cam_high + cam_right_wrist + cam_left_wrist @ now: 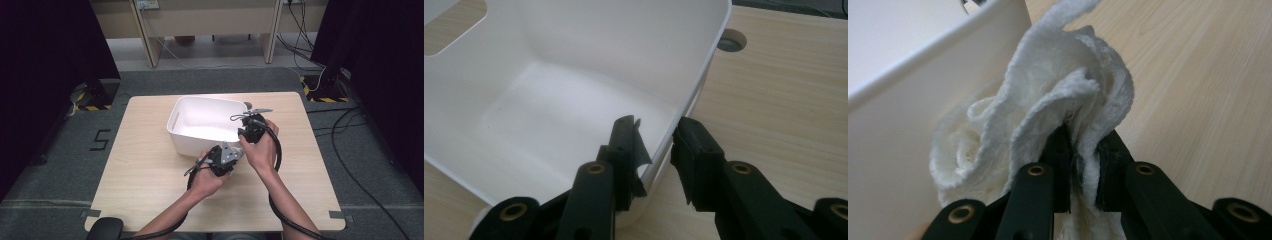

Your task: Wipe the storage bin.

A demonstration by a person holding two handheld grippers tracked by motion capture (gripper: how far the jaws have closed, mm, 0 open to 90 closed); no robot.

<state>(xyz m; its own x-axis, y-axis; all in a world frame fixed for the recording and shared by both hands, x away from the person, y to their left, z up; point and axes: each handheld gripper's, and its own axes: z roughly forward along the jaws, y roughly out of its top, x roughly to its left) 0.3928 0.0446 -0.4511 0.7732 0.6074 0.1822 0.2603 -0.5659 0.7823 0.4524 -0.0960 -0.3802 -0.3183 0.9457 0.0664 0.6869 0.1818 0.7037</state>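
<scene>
A crumpled white cloth (1048, 100) is clamped between the jaws of my left gripper (1083, 145), which is shut on it. Cloth and gripper hover just outside the near right corner of a white plastic basket (200, 142), whose wall (898, 125) stands close on the left in the left gripper view. In the high view the left gripper (235, 152) sits beside that corner. My right gripper (656, 135) straddles the basket's right wall (684, 95), one jaw inside and one outside, pinching it. The basket's inside (574, 100) holds nothing.
The basket stands at the middle back of a light wooden table (150, 175). A round grey grommet (730, 40) is set in the tabletop behind the basket. Black curtains flank the table, cables (350, 165) trail over the grey floor at right, and a wooden bench stands behind.
</scene>
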